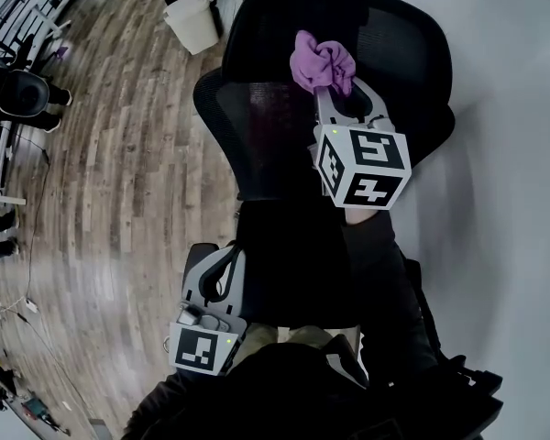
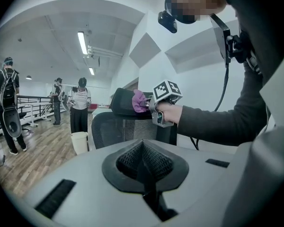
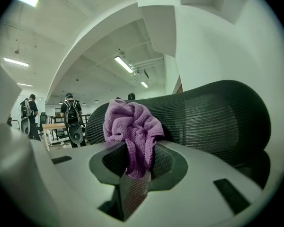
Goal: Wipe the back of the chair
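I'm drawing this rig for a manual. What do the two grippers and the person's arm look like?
Both the left gripper and the right gripper have light grey plastic bodies with dark, textured jaw pads. Each carries a white cube with black square markers and a small green light. The arm behind the right one wears a dark long sleeve.

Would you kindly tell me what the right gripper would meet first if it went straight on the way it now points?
Probably the chair's black mesh headrest: the right gripper, shut on the purple cloth, points at it, so the cloth would touch first.
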Motion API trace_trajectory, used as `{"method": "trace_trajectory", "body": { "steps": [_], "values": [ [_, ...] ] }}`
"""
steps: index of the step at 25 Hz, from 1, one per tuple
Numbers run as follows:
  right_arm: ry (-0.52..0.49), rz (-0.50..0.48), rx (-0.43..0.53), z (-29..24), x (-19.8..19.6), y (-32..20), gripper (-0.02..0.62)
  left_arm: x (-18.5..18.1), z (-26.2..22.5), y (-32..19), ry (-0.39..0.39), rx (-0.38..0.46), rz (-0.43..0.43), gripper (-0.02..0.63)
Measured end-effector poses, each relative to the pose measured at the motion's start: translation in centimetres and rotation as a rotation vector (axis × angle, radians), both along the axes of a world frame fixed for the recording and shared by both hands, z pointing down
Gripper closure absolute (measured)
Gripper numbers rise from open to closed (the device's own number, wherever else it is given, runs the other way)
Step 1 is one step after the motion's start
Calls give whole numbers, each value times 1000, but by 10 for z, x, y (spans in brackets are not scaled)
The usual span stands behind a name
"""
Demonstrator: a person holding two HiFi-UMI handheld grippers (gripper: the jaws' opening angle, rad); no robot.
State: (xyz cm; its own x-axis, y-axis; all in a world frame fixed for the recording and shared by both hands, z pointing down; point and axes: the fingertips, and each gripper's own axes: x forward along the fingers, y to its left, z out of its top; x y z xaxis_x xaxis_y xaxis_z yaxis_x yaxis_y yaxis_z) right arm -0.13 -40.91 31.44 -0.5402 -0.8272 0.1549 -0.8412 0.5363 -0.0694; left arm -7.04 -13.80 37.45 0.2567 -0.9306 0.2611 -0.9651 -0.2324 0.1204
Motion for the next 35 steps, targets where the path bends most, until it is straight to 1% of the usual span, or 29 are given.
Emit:
{"method": "trace_trajectory", "body": {
  "steps": [4, 8, 16, 23, 35],
  "values": [
    [2, 22, 4, 5, 14, -1, 505, 7, 6, -3, -2, -4, 18, 601],
    [6, 46, 5, 13, 35, -8, 506, 22, 13, -11, -4, -4, 41, 601],
    [18, 98, 13, 0, 63, -3, 505, 36, 2, -11, 4, 0, 89, 601],
    [20, 142, 22, 8, 95, -2, 505, 56, 12, -15, 2, 5, 126, 601],
    [30, 213, 44, -19, 155, 7, 505, 99, -10, -16, 5, 22, 203, 601]
  ]
}}
